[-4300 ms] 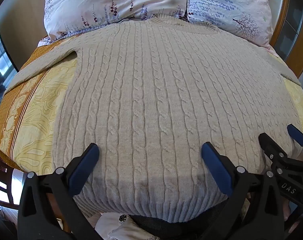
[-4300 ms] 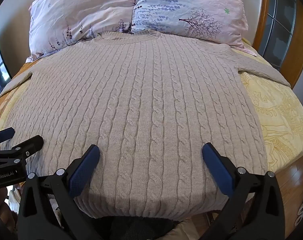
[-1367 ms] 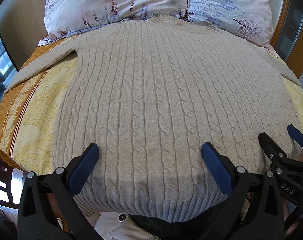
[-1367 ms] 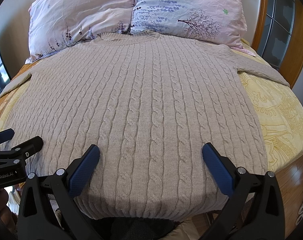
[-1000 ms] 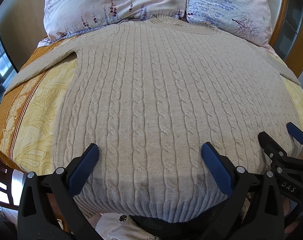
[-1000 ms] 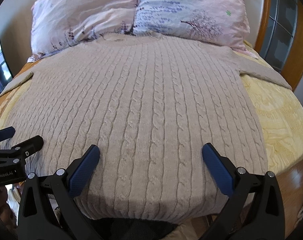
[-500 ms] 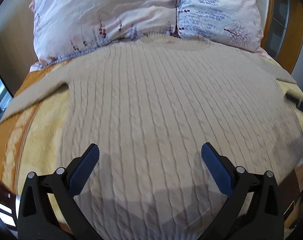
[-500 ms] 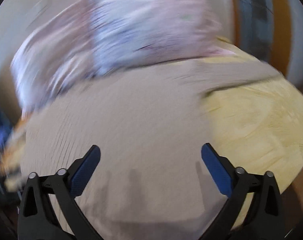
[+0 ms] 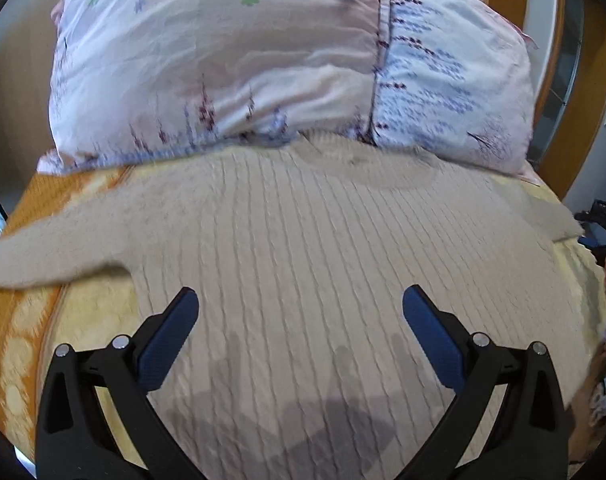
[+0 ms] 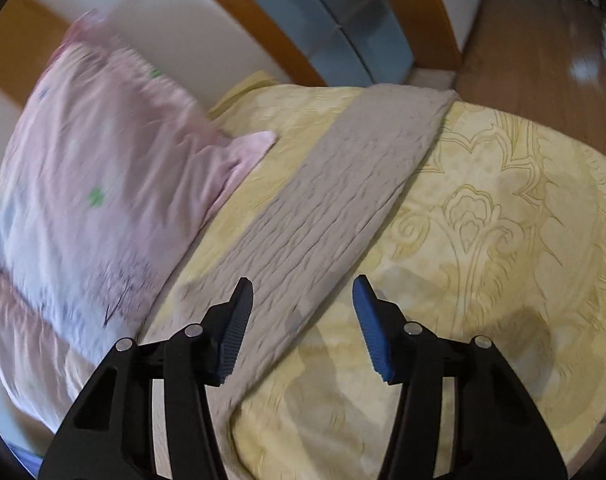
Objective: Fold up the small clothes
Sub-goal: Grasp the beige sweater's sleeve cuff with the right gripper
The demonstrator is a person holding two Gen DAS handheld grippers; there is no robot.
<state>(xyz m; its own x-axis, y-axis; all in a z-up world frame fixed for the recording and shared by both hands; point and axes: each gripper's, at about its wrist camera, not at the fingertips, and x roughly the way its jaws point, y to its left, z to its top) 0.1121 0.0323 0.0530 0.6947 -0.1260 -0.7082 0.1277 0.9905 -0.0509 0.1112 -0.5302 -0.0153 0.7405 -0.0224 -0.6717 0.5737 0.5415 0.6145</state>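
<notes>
A beige cable-knit sweater (image 9: 311,264) lies flat on the bed, collar toward the pillows. My left gripper (image 9: 299,312) hovers wide open over the sweater's chest, nothing between its blue pads. The sweater's right sleeve (image 10: 343,200) stretches across the yellow bedspread. My right gripper (image 10: 301,304) hangs above that sleeve; its jaws are closing, the pads still apart and not pressing the knit. At the left wrist view's far right edge, dark gripper hardware (image 9: 601,220) shows beyond the sleeve.
Two floral pillows (image 9: 223,64) lie against the headboard behind the collar. A yellow patterned bedspread (image 10: 503,240) covers the bed, with an orange border (image 9: 7,320) on its left side. The wooden bed frame (image 10: 271,32) and wooden floor (image 10: 543,40) lie past the right sleeve.
The left gripper moved up the sweater from the hem toward the collar. The right gripper swung right, rolled, came over the right sleeve, and its jaws narrowed.
</notes>
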